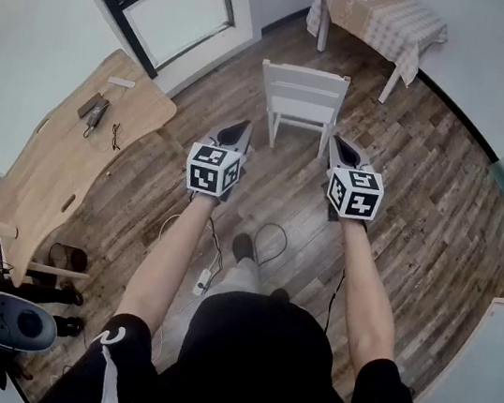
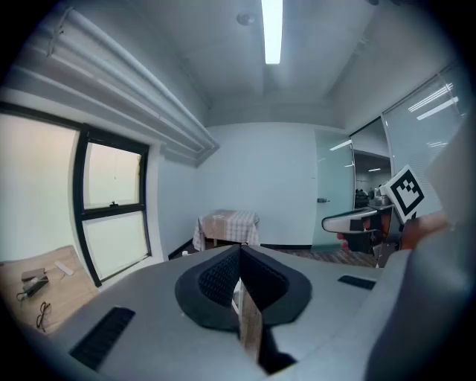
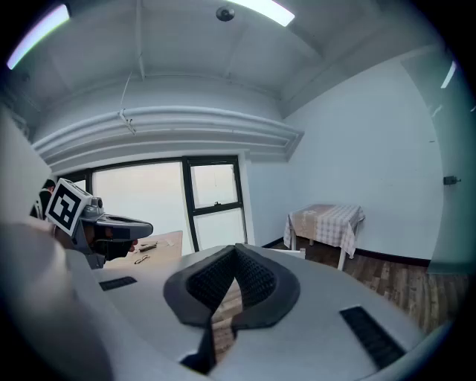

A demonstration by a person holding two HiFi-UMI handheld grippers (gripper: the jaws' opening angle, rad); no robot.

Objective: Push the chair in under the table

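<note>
In the head view only, the whole chair (image 1: pixel 303 95) shows beyond both closed hand-held grippers (image 1: pixel 239 132) (image 1: pixel 341 148)

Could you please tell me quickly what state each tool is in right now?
Left tool: closed, nothing between its jaws.
Right tool: closed, nothing between its jaws.

Probably an office: glass partition (image 2: pixel 416 134), ceiling strip light (image 2: pixel 272 30).
</note>
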